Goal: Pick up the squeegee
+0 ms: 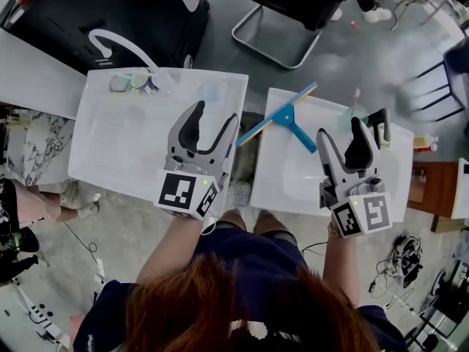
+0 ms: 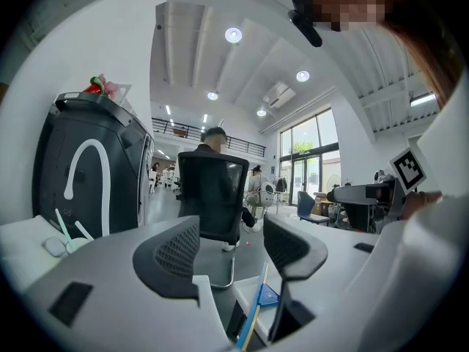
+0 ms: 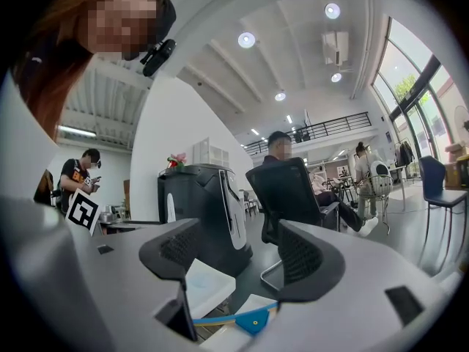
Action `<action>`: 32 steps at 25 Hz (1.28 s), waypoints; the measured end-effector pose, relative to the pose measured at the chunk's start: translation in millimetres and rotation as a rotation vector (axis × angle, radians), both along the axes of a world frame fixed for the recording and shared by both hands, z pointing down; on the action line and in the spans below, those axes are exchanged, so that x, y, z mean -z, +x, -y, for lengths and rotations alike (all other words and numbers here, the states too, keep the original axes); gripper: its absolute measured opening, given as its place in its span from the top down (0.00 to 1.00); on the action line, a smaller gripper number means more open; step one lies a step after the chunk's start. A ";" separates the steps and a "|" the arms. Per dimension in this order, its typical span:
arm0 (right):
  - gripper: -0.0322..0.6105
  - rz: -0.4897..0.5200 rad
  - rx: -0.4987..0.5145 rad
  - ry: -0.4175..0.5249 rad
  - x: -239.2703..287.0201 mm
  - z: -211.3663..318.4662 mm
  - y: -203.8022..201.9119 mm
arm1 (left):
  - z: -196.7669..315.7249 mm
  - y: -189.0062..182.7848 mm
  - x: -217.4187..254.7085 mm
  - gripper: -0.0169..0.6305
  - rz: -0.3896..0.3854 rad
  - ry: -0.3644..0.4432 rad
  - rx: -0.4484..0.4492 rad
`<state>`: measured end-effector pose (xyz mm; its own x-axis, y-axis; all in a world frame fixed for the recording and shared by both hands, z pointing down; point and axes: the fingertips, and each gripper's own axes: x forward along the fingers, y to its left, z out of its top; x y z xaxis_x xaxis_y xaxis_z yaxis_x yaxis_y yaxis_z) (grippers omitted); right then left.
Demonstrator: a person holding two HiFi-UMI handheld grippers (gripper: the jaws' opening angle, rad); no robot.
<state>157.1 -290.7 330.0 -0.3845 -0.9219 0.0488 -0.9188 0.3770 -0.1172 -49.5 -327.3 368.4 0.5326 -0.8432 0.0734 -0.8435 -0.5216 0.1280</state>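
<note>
A blue squeegee [image 1: 287,119] lies flat on the right white table [image 1: 286,182], its blade with a yellow edge reaching past the table's left side over the gap. In the left gripper view the squeegee [image 2: 258,306] shows low between the jaws; in the right gripper view the squeegee [image 3: 242,319] shows below the jaws. My left gripper [image 1: 217,116] is open above the left table's right edge, a little left of the blade. Open too, my right gripper [image 1: 352,127] hangs just right of the handle. Neither touches the squeegee.
The left white table [image 1: 117,138] carries a clear cup with small items [image 1: 135,81] at its far edge. A black machine [image 1: 110,20] stands behind it, and a black office chair [image 1: 293,6] beyond the gap. A wooden shelf [image 1: 432,185] is at the right.
</note>
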 end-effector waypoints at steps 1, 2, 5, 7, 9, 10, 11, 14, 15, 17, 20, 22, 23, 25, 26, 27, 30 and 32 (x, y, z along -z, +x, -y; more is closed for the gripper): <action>0.42 -0.001 0.009 -0.007 -3.8 3.6 0.5 | 1.5 1.9 -3.2 0.57 0.000 -0.006 0.003; 0.42 -0.004 0.017 -0.014 -8.0 6.9 1.4 | 2.6 4.0 -6.3 0.57 0.001 -0.011 0.006; 0.42 -0.021 0.040 -0.055 -26.0 14.6 6.4 | 4.1 10.6 -15.2 0.57 0.006 -0.027 0.011; 0.42 -0.037 0.062 -0.107 -44.1 20.8 9.5 | 5.4 15.3 -20.7 0.57 0.006 -0.037 0.012; 0.42 -0.067 0.088 -0.180 -68.4 27.9 10.8 | 7.3 20.0 -26.7 0.57 0.009 -0.049 0.010; 0.42 -0.086 0.102 -0.218 -82.8 31.2 11.5 | 8.3 22.5 -29.9 0.57 0.011 -0.056 0.009; 0.42 -0.106 0.118 -0.255 -97.9 34.4 12.0 | 9.2 24.9 -32.9 0.57 0.014 -0.063 0.008; 0.42 -0.160 0.169 -0.357 -142.4 43.5 11.7 | 13.4 30.3 -43.0 0.57 0.019 -0.081 0.007; 0.41 -0.177 0.184 -0.389 -157.0 45.7 11.4 | 15.0 31.2 -46.9 0.57 0.020 -0.087 0.009; 0.41 -0.206 0.210 -0.451 -185.5 48.6 10.9 | 17.9 31.8 -54.7 0.57 0.021 -0.102 0.017; 0.42 -0.221 0.234 -0.543 -226.8 52.3 11.6 | 22.4 31.8 -64.4 0.57 0.026 -0.123 0.031; 0.42 -0.222 0.242 -0.607 -253.5 54.4 13.1 | 25.1 31.8 -69.9 0.57 0.032 -0.134 0.038; 0.42 -0.220 0.244 -0.641 -266.2 55.2 13.9 | 26.1 31.6 -72.3 0.57 0.035 -0.139 0.041; 0.43 -0.211 0.248 -0.714 -288.4 56.3 15.0 | 28.4 30.8 -76.3 0.57 0.040 -0.148 0.047; 0.44 -0.204 0.253 -0.750 -297.5 56.2 15.0 | 29.6 30.6 -77.9 0.57 0.043 -0.151 0.051; 0.45 -0.198 0.261 -0.785 -305.1 55.7 14.7 | 30.8 30.5 -79.3 0.57 0.045 -0.155 0.055; 0.49 -0.187 0.281 -0.861 -320.8 53.7 14.1 | 34.1 31.1 -84.0 0.57 0.050 -0.164 0.067; 0.51 -0.185 0.293 -0.899 -328.6 51.9 12.9 | 35.2 31.2 -86.7 0.57 0.051 -0.169 0.075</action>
